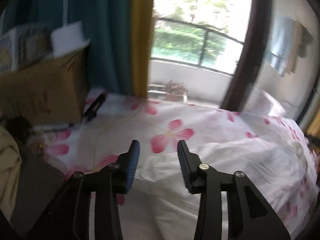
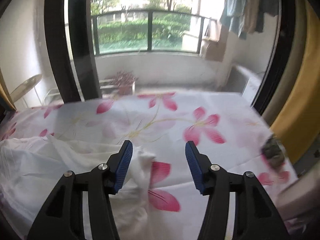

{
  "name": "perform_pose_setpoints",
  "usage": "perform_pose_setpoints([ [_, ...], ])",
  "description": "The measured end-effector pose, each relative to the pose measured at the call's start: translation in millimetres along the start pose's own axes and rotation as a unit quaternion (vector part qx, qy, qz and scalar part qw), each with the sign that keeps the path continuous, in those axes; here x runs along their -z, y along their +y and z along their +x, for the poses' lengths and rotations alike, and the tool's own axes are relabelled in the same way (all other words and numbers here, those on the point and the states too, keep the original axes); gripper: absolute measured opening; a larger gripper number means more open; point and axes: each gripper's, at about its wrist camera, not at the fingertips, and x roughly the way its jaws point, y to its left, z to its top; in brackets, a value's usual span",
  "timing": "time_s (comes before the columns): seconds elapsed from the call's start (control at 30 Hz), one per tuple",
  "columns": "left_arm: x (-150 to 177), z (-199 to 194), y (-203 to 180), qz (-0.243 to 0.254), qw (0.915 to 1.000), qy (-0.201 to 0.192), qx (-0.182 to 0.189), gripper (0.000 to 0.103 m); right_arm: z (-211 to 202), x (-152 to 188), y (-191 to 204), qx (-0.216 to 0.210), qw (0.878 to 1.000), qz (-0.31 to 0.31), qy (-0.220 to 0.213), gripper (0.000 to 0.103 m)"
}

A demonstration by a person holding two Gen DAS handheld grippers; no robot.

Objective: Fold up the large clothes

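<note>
Both jaws spread: left hand-held gripper [image 1: 158, 147] w/ nothing between its blue pads, right hand-held gripper [image 2: 159, 148] also apart, a bunched tip of white garment [image 2: 60, 160] just beside its left pad, not pinched. Garment lies rumpled on the floral bedsheet [image 2: 160, 116]. Further back on the left, cardboard box [image 1: 44, 92] by teal curtain [image 1: 104, 30]; beyond, balcony railing [image 2: 150, 32] & greenery.

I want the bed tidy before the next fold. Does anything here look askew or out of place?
The white garment lies rumpled, not flat, on the floral sheet; one bunched corner sticks up beside the right gripper, whose jaws are open, as are the left gripper's. A dark blurred object sits at the bed's right edge.
</note>
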Motion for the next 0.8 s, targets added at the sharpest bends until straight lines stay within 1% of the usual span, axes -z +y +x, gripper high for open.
perform_pose_setpoints([
  [0.07, 2.0, -9.5, -13.9, 0.027, 0.9995, -0.006, 0.013, 0.044, -15.1, 1.4, 4.4, -0.006, 1.0, -0.015, -0.011, 0.055],
  [0.1, 4.3, -15.3, -21.9, 0.04, 0.9988, -0.008, 0.027, 0.045, -23.7, 4.5, 10.2, -0.013, 0.999, -0.031, -0.014, 0.055],
  [0.17, 9.7, -21.9, -37.2, 0.058, 0.9964, -0.008, 0.062, 0.046, -36.9, 12.8, 25.2, -0.038, 0.997, -0.065, -0.016, 0.055],
  [0.2, 12.3, -22.0, -43.7, 0.066, 0.9948, -0.004, 0.077, 0.047, -42.8, 18.7, 35.7, -0.056, 0.995, -0.083, -0.015, 0.055],
  [0.27, 20.1, -18.6, -57.3, 0.087, 0.9903, 0.014, 0.107, 0.047, -49.4, 31.7, 58.3, -0.099, 0.988, -0.123, -0.004, 0.055],
  [0.37, 34.5, -9.9, -79.7, 0.122, 0.981, 0.051, 0.142, 0.048, -56.9, 54.4, 95.0, -0.143, 0.972, -0.188, 0.009, 0.055],
  [0.5, 48.5, -5.1, -102.4, 0.166, 0.9668, 0.075, 0.179, 0.048, -60.6, 74.4, 120.5, -0.173, 0.957, -0.231, 0.022, 0.055],
  [0.6, 55.2, -0.9, -112.8, 0.2, 0.9567, 0.092, 0.191, 0.048, -62.8, 80.3, 127.9, -0.184, 0.95, -0.251, 0.026, 0.055],
  [0.67, 59.4, 2.6, -119.8, 0.225, 0.9511, 0.104, 0.184, 0.048, -63.9, 80.9, 129.4, -0.182, 0.949, -0.257, 0.022, 0.055],
  [0.77, 62.9, 2.3, -124.6, 0.247, 0.945, 0.109, 0.185, 0.048, -63.5, 78.6, 130.4, -0.188, 0.946, -0.264, 0.023, 0.054],
  [0.8, 63.4, 2.9, -124.9, 0.25, 0.944, 0.111, 0.185, 0.048, -63.6, 78.2, 130.6, -0.19, 0.945, -0.267, 0.021, 0.052],
])
